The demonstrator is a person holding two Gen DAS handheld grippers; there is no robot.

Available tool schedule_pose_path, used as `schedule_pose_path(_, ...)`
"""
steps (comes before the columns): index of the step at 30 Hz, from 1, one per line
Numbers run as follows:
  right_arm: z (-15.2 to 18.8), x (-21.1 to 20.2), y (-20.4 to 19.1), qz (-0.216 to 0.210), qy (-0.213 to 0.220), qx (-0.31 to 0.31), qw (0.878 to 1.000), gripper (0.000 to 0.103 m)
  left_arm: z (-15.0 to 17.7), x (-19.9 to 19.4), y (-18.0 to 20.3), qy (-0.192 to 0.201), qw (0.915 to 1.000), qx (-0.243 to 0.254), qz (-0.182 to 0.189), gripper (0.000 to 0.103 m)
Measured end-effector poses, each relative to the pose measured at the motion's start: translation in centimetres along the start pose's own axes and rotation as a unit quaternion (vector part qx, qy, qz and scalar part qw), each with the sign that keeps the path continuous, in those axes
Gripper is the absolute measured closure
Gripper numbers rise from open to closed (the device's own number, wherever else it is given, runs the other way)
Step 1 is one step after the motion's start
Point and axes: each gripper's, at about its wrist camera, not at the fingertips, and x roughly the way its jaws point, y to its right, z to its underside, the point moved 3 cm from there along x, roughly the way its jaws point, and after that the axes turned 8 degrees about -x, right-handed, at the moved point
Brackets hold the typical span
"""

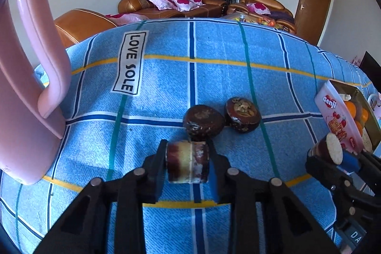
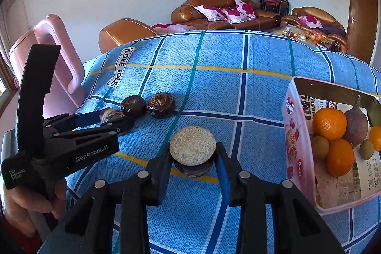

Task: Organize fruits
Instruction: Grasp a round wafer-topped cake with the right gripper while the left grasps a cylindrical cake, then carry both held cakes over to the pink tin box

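Note:
My left gripper is shut on a dark brown water chestnut just above the blue checked cloth; it also shows in the right wrist view. Two more dark chestnuts lie right behind it. My right gripper is shut on another chestnut with a pale cut top, held left of the pink tin box. The box holds oranges, a purple passion fruit and small kiwis.
A pink chair stands at the table's left edge. The blue cloth with a "LOVE SOLE" label covers the table. Brown sofas and a door are far behind.

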Motion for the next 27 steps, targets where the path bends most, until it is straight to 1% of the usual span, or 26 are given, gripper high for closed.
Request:
schedule_pose_path(2, 0.0, 0.0, 0.1, 0.0, 0.002, 0.002, 1.0, 0.066, 0.1, -0.3, -0.1, 0.0, 1.0, -0.004, 0.005, 0.072)
schedule_pose_path(4, 0.0, -0.3, 0.2, 0.001, 0.009, 0.003, 1.0, 0.066, 0.3, -0.7, -0.5, 0.008, 0.9999, -0.013, -0.003, 0.072)
schedule_pose_path(5, 0.0, -0.5, 0.2, 0.003, 0.014, 0.003, 1.0, 0.066, 0.1, -1.1, -0.8, 0.02, 0.9996, -0.019, -0.01, 0.072)
schedule_pose_path(7, 0.0, -1.2, 0.2, 0.01, 0.031, -0.001, 0.999, 0.066, 0.1, -2.4, -1.3, 0.061, 0.9973, -0.029, -0.029, 0.072)
schedule_pose_path(10, -0.5, -2.4, 0.0, 0.031, 0.069, -0.014, 0.997, 0.066, 0.0, -4.5, -1.7, 0.126, 0.9897, -0.055, -0.042, 0.072)
schedule_pose_path(12, -0.8, -3.4, -0.3, 0.051, 0.096, -0.025, 0.994, 0.066, -0.1, -5.4, -2.0, 0.156, 0.9838, -0.073, -0.051, 0.072)
schedule_pose_path(15, -1.0, -4.9, -0.6, 0.083, 0.134, -0.04, 0.987, 0.066, 0.0, -6.4, -1.7, 0.189, 0.9754, -0.067, -0.09, 0.072)
schedule_pose_path(18, -1.2, -5.5, -0.7, 0.106, 0.152, -0.052, 0.981, 0.066, 0.2, -7.2, -1.1, 0.222, 0.966, -0.046, -0.123, 0.072)
schedule_pose_path(21, -1.1, -5.1, -0.9, 0.104, 0.142, -0.059, 0.983, 0.066, 0.6, -7.4, 0.0, 0.229, 0.9639, -0.037, -0.131, 0.072)
schedule_pose_path(27, -0.8, -5.3, -1.0, 0.105, 0.142, -0.06, 0.982, 0.066, 1.0, -7.6, 0.2, 0.227, 0.9639, -0.05, -0.13, 0.072)
